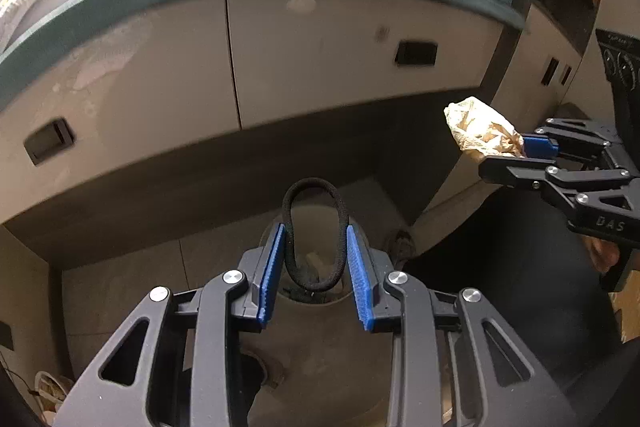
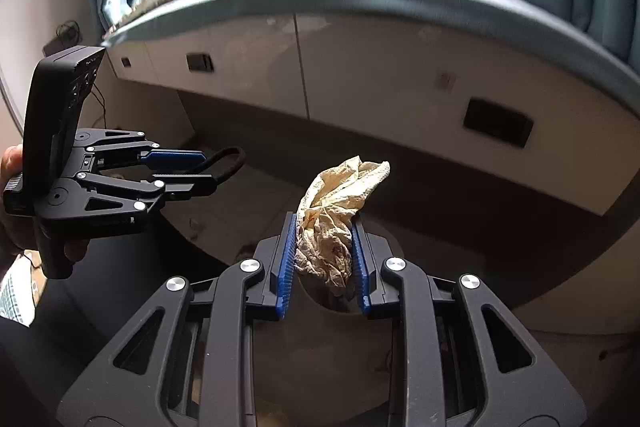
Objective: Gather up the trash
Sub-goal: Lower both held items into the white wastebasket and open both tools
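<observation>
Between the left gripper's (image 1: 316,263) blue pads hangs a black elastic loop (image 1: 314,227), its free end arching toward twelve o'clock; the jaws stand part-open, closed on its two sides. Over at three o'clock the right gripper (image 2: 324,263) has its jaws nearly shut on a crumpled tissue (image 2: 340,211). Both look light and soft; the loop could slip or spring, so pinching both strands seems wise.

Left wrist view: hair tie (image 1: 314,235) between left gripper (image 1: 316,269) pads, centre frame. Crumpled paper (image 1: 482,133) at right edge, in right gripper (image 1: 516,157). Bed drawers (image 1: 320,55) span the upper frame behind both.
</observation>
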Tool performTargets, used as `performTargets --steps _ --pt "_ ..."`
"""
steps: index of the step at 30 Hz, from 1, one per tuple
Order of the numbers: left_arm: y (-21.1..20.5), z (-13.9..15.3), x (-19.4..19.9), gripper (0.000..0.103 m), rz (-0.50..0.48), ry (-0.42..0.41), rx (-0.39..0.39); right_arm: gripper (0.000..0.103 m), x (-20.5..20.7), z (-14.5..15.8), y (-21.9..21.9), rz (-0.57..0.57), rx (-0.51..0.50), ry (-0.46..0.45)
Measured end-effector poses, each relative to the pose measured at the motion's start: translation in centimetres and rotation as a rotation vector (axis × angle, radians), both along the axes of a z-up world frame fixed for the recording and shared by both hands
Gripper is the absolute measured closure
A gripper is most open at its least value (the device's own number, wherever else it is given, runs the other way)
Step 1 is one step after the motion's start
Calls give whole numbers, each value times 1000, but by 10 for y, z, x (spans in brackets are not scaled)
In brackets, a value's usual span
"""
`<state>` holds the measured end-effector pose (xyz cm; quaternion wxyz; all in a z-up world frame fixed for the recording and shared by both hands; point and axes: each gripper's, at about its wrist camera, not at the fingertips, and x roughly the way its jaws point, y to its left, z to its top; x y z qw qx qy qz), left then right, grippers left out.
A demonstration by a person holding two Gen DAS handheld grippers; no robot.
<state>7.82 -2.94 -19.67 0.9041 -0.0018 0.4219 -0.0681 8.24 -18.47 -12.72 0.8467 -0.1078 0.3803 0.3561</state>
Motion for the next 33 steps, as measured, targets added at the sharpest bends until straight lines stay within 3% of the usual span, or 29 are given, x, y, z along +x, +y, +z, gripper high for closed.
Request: performTargets --steps 11,24,32,33 --pt "8 -63 39 72 -18 97 -22 80 19 -64 15 67 -69 81" --pt "9 -164 125 73 -73 237 -51 80 99 -174 40 63 -181 260" --pt "10 -207 163 68 -99 291 -74 80 122 -198 39 46 -197 301" --pt "14 -209 161 61 -103 293 -75 80 123 -198 41 50 -195 305"
